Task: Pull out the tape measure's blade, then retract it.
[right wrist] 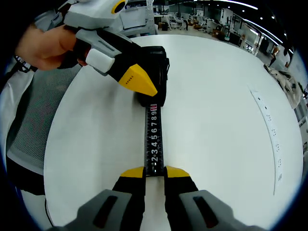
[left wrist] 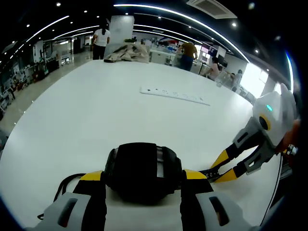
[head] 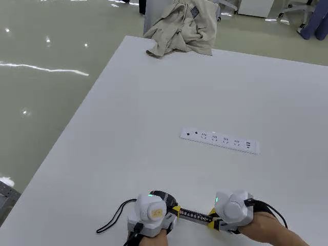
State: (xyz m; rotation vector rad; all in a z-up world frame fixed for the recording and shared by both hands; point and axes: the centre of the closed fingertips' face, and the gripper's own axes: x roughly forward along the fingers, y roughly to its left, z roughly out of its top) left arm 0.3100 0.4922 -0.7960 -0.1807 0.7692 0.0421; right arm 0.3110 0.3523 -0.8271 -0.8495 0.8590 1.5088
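A black tape measure case [left wrist: 143, 171] sits near the table's front edge, clamped between the yellow-tipped fingers of my left gripper [left wrist: 144, 175]. In the head view the case [head: 165, 198] peeks out beside that left gripper [head: 171, 211]. A short length of black blade [right wrist: 154, 137] with white numbers runs from the case [right wrist: 154, 79] to my right gripper [right wrist: 155, 172], which is shut on the blade's end. The blade [head: 195, 214] spans the gap between the grippers, with the right gripper [head: 211, 218] at its right end. A black wrist strap [head: 114, 219] trails left of the case.
A white power strip [head: 219, 140] lies mid-table beyond the grippers. A crumpled beige garment [head: 182, 26] rests at the table's far edge. The white table [head: 154, 113] drops to a glossy floor on the left. People stand far off in the left gripper view.
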